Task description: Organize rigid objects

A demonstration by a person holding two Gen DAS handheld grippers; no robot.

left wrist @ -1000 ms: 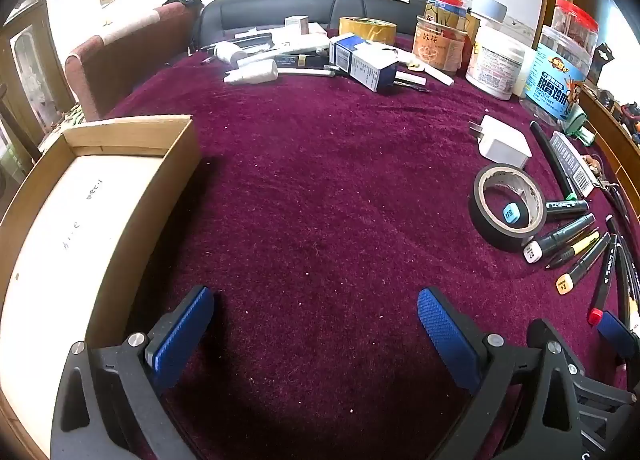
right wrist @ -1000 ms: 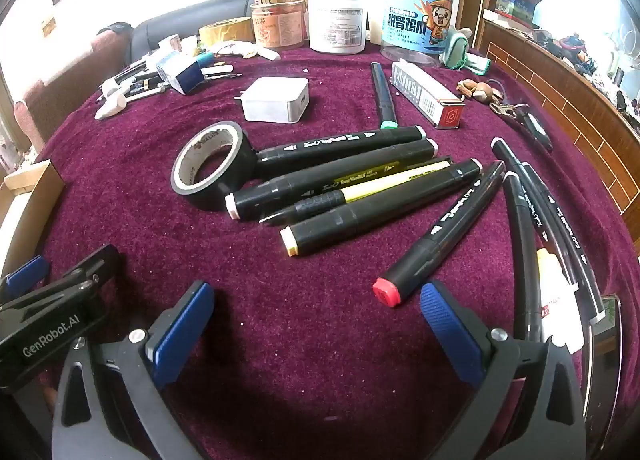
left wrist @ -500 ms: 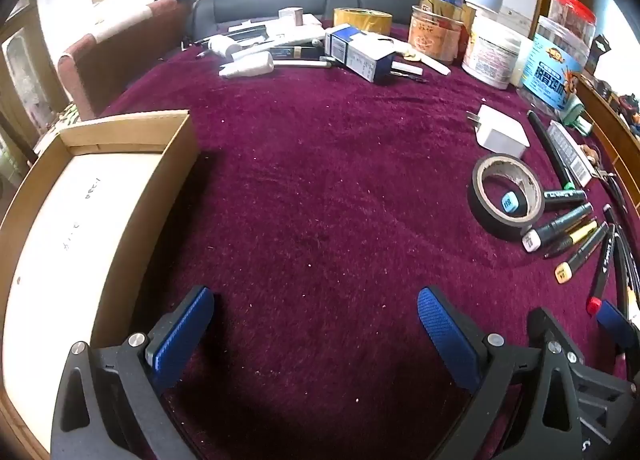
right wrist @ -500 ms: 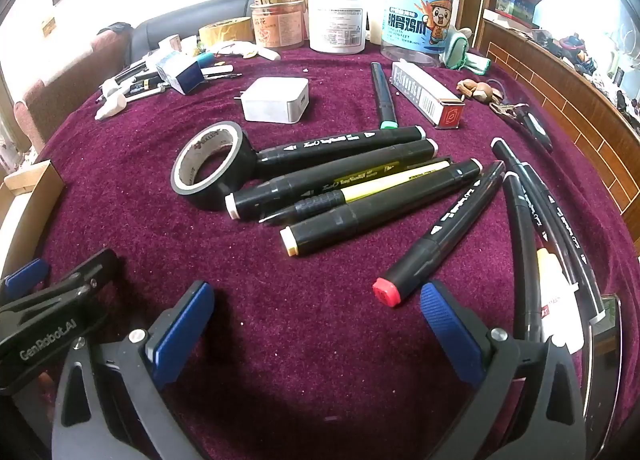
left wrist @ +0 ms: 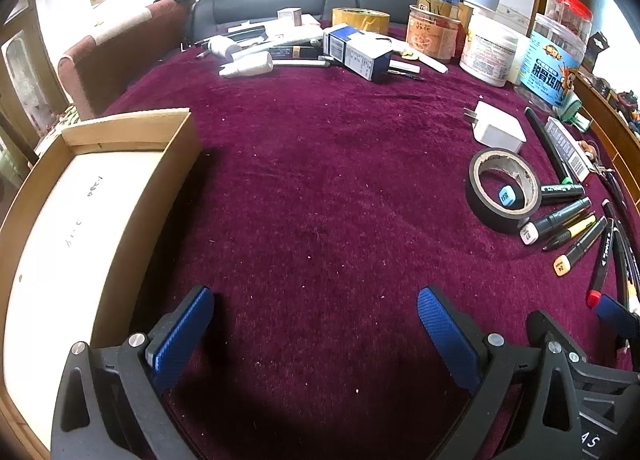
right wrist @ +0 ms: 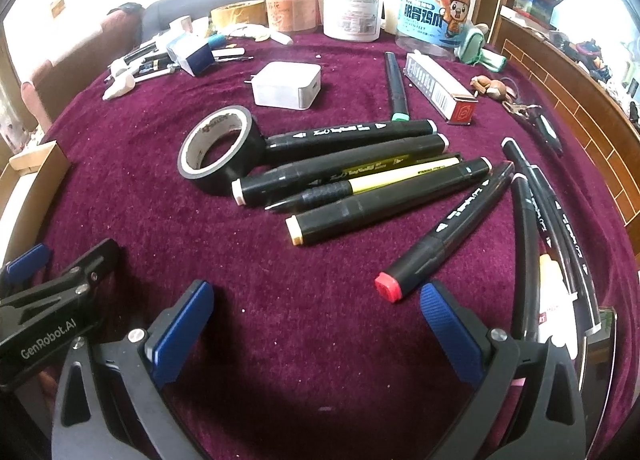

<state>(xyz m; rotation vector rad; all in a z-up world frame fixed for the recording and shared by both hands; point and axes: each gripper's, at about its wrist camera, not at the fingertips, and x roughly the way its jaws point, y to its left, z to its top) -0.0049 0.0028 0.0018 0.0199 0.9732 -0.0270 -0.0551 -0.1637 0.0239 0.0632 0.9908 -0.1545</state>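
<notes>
Several black markers [right wrist: 352,168] lie fanned on the maroon cloth, with a red-capped marker [right wrist: 444,232] nearest my right gripper [right wrist: 316,324], which is open and empty just in front of it. A black tape roll [right wrist: 220,148] and a white charger [right wrist: 288,84] lie behind them. My left gripper [left wrist: 316,328] is open and empty over bare cloth, beside an open cardboard box [left wrist: 80,204] on its left. The tape roll [left wrist: 502,188] and markers [left wrist: 568,220] show at its right.
Jars and tubs [right wrist: 352,4] stand along the table's far edge, with a blue-white carton [left wrist: 360,52], tubes and pens [left wrist: 248,64] near a brown tape roll [left wrist: 360,18]. A long barcode box [right wrist: 440,88] and keys [right wrist: 532,112] lie at right. A sofa stands behind.
The left gripper has drawn back and tilted slightly, so the far clutter sits lower in its view. The right gripper has stayed still. Nothing was grasped.
</notes>
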